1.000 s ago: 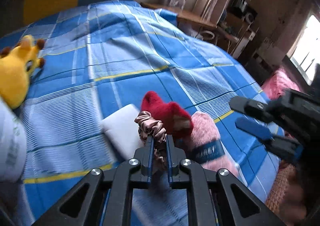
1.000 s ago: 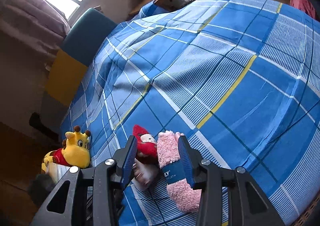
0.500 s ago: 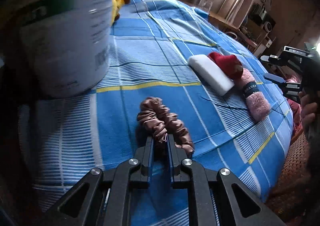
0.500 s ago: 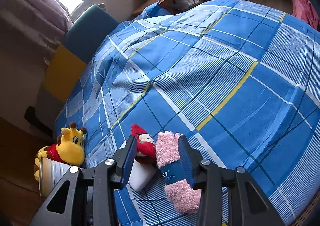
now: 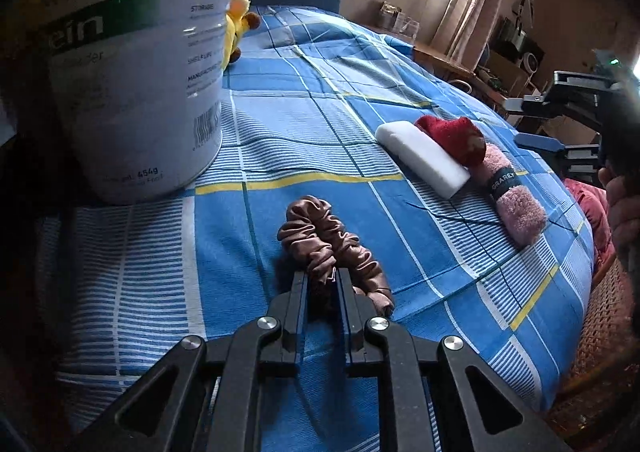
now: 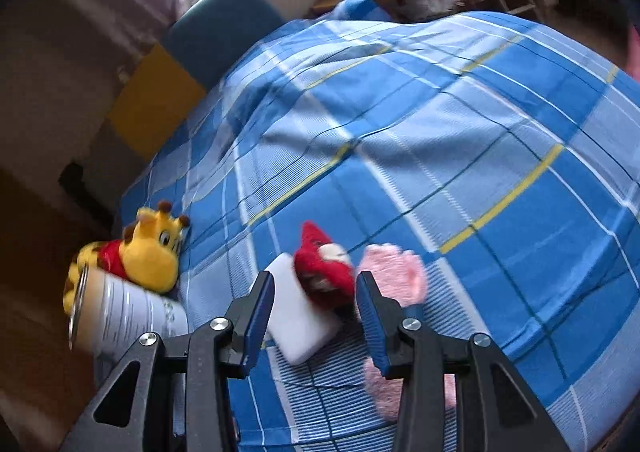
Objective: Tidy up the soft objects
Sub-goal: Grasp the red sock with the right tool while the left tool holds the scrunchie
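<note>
The left tongs (image 5: 322,278) point down at the bed (image 5: 304,140), which wears a blue plaid cover with white and yellow lines. Their jaws stand close together with a fold of the brown satin scrunchie (image 5: 332,248) between them, and the pads press on that fold. The rest of the scrunchie lies on the cover just ahead of the tips, near the bed's front edge.

Left of it stands a big white tub (image 5: 132,64) with a green band and printed text, upright on the cover. A yellow giraffe (image 5: 236,28) peeks out from behind the tub.

To the right and well apart from the scrunchie lie three things in a touching row: a white sponge (image 5: 424,156), a red plush (image 5: 456,138) resting partly on it, and a pink cloth roll (image 5: 510,192) with a dark paper band.

The right tongs (image 6: 316,300) hang above that row with jaws apart and nothing between the pads. Through their gap the sponge (image 6: 300,324) and red plush (image 6: 324,272) show, with the pink roll (image 6: 394,276) behind the right finger. The giraffe (image 6: 140,252) lies at the left against the tub (image 6: 124,316). That view is blurred.
</note>
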Demonstrator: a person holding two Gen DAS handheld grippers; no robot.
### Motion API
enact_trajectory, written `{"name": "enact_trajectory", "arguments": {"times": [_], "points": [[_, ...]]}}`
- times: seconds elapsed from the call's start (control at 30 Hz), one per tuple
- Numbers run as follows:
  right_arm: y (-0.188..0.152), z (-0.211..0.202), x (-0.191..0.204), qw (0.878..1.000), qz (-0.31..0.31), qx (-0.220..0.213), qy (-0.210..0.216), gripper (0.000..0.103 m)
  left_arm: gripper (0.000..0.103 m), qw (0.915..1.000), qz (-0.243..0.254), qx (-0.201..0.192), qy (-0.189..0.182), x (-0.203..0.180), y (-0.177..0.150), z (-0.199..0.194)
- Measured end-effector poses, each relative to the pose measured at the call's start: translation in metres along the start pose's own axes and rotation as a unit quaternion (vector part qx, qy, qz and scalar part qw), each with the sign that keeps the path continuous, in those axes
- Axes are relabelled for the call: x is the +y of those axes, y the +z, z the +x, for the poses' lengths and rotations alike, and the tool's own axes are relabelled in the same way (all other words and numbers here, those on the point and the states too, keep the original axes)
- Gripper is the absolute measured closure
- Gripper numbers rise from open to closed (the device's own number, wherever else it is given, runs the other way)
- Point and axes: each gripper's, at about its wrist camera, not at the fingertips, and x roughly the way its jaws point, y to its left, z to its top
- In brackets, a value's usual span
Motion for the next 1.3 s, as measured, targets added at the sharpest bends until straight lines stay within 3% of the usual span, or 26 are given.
{"name": "enact_trajectory", "arguments": {"times": [0.07,0.27,0.33,0.4,0.47,0.53,0.7,0.83,0.97,1.1,1.17,1.23,1.3], "points": [[0.000,0.005,0.009,1.000,-0.016,0.013,0.003,0.060,0.088,1.0000,-0.001,-0.004,-0.003,0.001,-0.001,-0.001],[0.020,0.042,0.044,0.992,-0.102,0.059,-0.055,0.060,0.088,0.9999,0.000,-0.011,-0.003,0.001,-0.003,-0.002],[0.025,0.057,0.054,0.985,-0.131,0.078,-0.081,0.060,0.088,0.9999,-0.001,-0.013,-0.005,0.002,-0.004,-0.002],[0.025,0.082,0.060,0.971,-0.164,0.118,-0.131,0.060,0.088,0.9999,0.000,-0.014,-0.005,0.002,-0.004,-0.002],[0.021,0.104,0.059,0.958,-0.177,0.163,-0.153,0.060,0.088,0.9999,0.000,-0.015,-0.004,0.002,-0.004,-0.003],[0.018,0.111,0.058,0.950,-0.197,0.161,-0.183,0.076,0.088,0.9999,-0.001,-0.015,-0.005,0.002,-0.004,-0.003],[0.020,0.080,0.065,0.966,-0.191,0.106,-0.140,0.082,0.088,0.9998,-0.004,-0.016,-0.009,0.003,-0.005,-0.003],[0.003,0.046,0.090,0.969,-0.226,0.085,-0.056,0.082,0.088,0.9998,-0.003,-0.016,-0.008,0.003,-0.005,-0.004],[-0.028,0.029,0.111,0.957,-0.277,0.050,-0.069,0.082,0.088,0.9998,-0.003,-0.017,-0.008,0.003,-0.005,-0.004],[-0.023,0.007,0.107,0.956,-0.274,-0.008,-0.109,0.083,0.088,0.9998,-0.003,-0.018,-0.007,0.003,-0.005,-0.004],[-0.015,-0.008,0.104,0.965,-0.252,-0.019,-0.068,0.083,0.088,0.9998,-0.003,-0.018,-0.008,0.003,-0.005,-0.004],[-0.011,-0.026,0.099,0.975,-0.223,-0.013,0.016,0.083,0.088,0.9998,-0.003,-0.018,-0.007,0.003,-0.005,-0.004],[-0.013,-0.026,0.099,0.972,-0.222,0.024,0.076,0.083,0.088,0.9998,-0.002,-0.018,-0.006,0.003,-0.005,-0.004]]}}
